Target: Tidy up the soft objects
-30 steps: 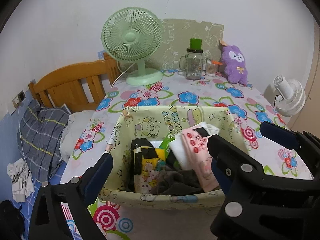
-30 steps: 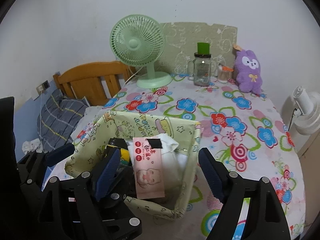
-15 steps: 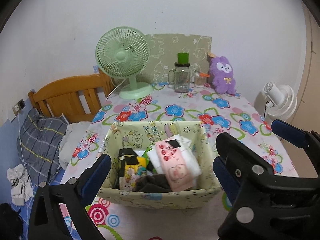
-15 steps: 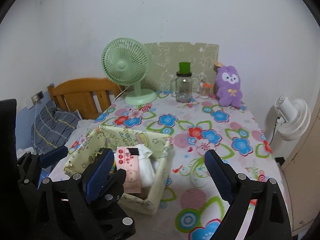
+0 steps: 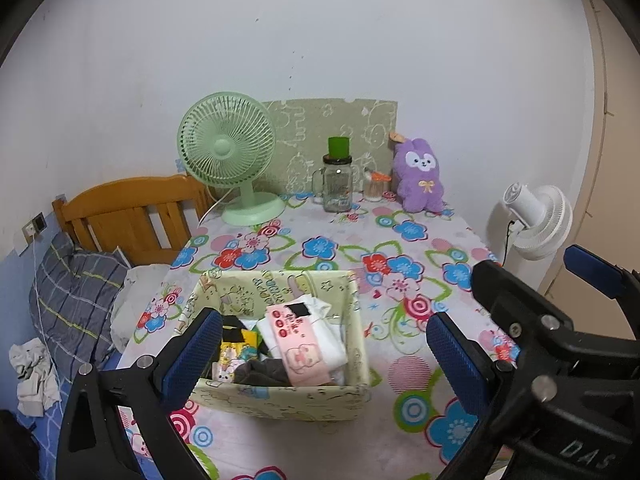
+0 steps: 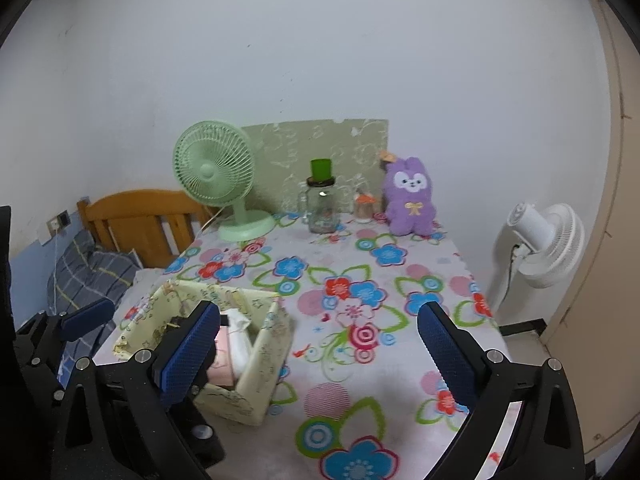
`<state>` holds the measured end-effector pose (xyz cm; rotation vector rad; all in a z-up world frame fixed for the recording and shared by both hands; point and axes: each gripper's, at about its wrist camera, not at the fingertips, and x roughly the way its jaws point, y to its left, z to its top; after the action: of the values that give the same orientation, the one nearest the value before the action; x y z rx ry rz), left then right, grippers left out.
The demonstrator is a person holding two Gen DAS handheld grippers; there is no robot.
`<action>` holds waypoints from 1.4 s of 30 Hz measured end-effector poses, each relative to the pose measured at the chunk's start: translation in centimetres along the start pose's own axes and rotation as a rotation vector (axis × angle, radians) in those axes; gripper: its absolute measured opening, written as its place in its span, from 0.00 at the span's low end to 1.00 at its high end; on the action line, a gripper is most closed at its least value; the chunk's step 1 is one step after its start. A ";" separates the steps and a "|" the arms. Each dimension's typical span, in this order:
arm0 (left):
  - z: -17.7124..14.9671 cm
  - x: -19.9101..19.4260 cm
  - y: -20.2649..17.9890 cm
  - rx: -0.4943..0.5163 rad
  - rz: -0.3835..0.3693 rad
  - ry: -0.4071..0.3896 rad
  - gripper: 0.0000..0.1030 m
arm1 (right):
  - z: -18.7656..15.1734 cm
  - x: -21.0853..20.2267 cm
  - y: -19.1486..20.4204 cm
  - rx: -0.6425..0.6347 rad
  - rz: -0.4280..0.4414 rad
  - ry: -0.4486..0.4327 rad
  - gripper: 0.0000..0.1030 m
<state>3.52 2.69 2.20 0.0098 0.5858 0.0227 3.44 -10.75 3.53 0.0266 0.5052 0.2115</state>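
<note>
A pale yellow-green fabric basket (image 5: 280, 398) with cartoon print stands near the front of the flowered table (image 5: 400, 240). In it lie a pink pack with a pig print (image 5: 298, 350), white cloth (image 5: 324, 320), a dark grey cloth (image 5: 260, 372) and yellow socks (image 5: 232, 354). My left gripper (image 5: 323, 318) hangs open above and in front of the basket (image 6: 260, 364), holding nothing. My right gripper (image 6: 318, 309) hovers to the basket's right over the tablecloth; its jaws are opening with nothing between them. A purple plush (image 5: 420, 176) sits upright at the table's back edge.
At the back of the table stand a green desk fan (image 5: 230, 152), a glass jar with a green lid (image 5: 338, 184) and a small cup. A white floor fan (image 5: 536, 220) stands right of the table. A wooden headboard (image 5: 128, 212) and plaid pillow (image 5: 76, 296) lie left.
Both grippers have drawn back and up from the basket, which now looks smaller and lower in both views. The right gripper's jaws have spread wider.
</note>
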 end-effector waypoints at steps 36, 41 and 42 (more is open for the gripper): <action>0.0 -3.1 -2.8 -0.001 -0.002 -0.070 1.00 | -1.2 -5.3 -6.5 0.066 -0.106 -0.085 1.00; 0.0 -3.0 -2.4 -0.008 0.000 -0.067 1.00 | -1.1 -4.9 -6.4 0.068 -0.102 -0.080 1.00; 0.0 -3.0 -2.4 -0.010 0.000 -0.067 1.00 | -1.1 -4.9 -6.3 0.068 -0.101 -0.079 1.00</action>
<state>1.10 0.24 3.81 0.0012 0.5189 0.0255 -0.03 -18.00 4.41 0.0757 0.4337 0.0940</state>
